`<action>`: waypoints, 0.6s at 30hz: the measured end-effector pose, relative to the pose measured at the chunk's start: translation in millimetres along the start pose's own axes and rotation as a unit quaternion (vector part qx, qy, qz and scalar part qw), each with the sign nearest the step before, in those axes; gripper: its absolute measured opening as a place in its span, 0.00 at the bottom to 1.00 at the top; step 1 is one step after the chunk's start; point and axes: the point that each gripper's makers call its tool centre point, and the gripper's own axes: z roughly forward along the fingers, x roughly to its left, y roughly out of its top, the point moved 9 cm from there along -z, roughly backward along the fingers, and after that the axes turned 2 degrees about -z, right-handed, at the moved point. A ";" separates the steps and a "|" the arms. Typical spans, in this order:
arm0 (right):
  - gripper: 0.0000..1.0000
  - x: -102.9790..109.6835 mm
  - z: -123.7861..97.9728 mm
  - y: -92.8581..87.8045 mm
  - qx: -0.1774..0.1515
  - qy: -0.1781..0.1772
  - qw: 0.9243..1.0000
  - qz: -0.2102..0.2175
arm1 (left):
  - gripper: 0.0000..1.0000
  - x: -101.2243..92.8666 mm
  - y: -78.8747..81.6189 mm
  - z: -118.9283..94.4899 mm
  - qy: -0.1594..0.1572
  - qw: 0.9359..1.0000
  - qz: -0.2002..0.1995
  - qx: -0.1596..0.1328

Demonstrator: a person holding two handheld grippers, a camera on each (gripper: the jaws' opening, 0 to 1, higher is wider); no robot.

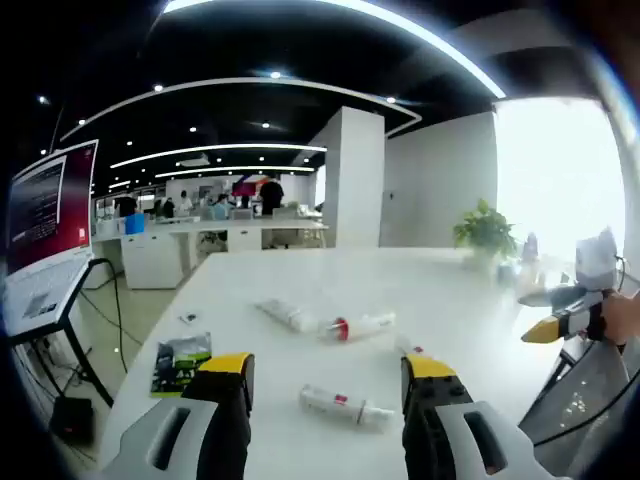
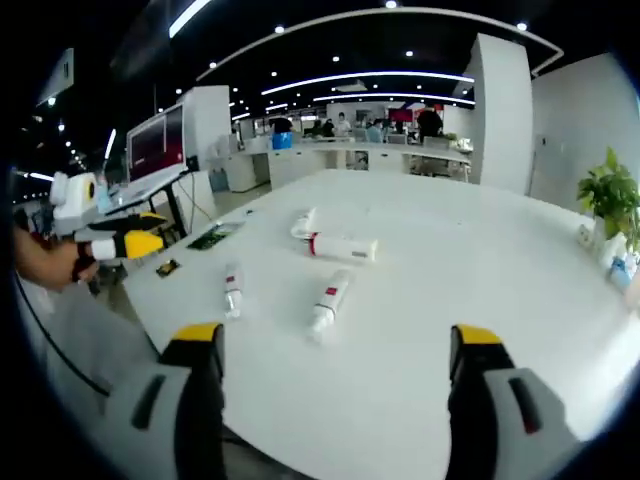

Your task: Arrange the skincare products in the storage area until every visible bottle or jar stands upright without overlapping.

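Observation:
Several white skincare tubes lie flat on the white table [image 1: 250, 280]. In the left gripper view one tube [image 1: 345, 407] lies just ahead of my open left gripper [image 1: 328, 385], between its jaws' line. Farther off lie a red-banded tube [image 1: 362, 326], a plain white tube [image 1: 288, 315] touching it end to end, and a small one [image 1: 410, 348]. In the right gripper view my open right gripper [image 2: 338, 350] hovers over the table's near edge, short of two tubes [image 2: 328, 300] [image 2: 232, 290]. Beyond them lie the red-banded tube [image 2: 345, 247] and a white tube [image 2: 303, 223]. Nothing is held.
A green and black packet [image 1: 180, 362] lies near the table's left edge beside a small dark item [image 1: 188, 318]. A potted plant [image 1: 485, 232] stands at the far corner. A laptop on a stand [image 1: 45, 250] is off the table. The right gripper [image 1: 560, 325] shows, held by a hand.

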 end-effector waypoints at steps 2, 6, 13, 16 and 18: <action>0.96 -0.8 0.5 0.0 0.000 0.001 1.000 0.007 | 0.63 -0.1 -0.9 0.2 0.000 1.000 0.001 0.002; 0.96 -2.3 0.9 -0.9 0.002 0.003 1.000 0.022 | 0.63 1.4 -1.9 -0.1 0.006 1.000 -0.002 0.007; 0.96 -6.3 1.0 -2.6 0.005 0.000 0.999 0.046 | 0.62 4.7 -3.5 -0.9 0.017 1.000 -0.013 0.012; 0.96 -8.0 0.5 -3.4 0.006 -0.004 0.999 0.050 | 0.62 4.1 -4.2 -1.0 0.018 1.000 -0.012 0.013; 0.96 -8.8 0.2 -3.3 0.004 -0.005 0.999 0.050 | 0.62 3.8 -4.8 -0.9 0.018 1.000 -0.011 0.015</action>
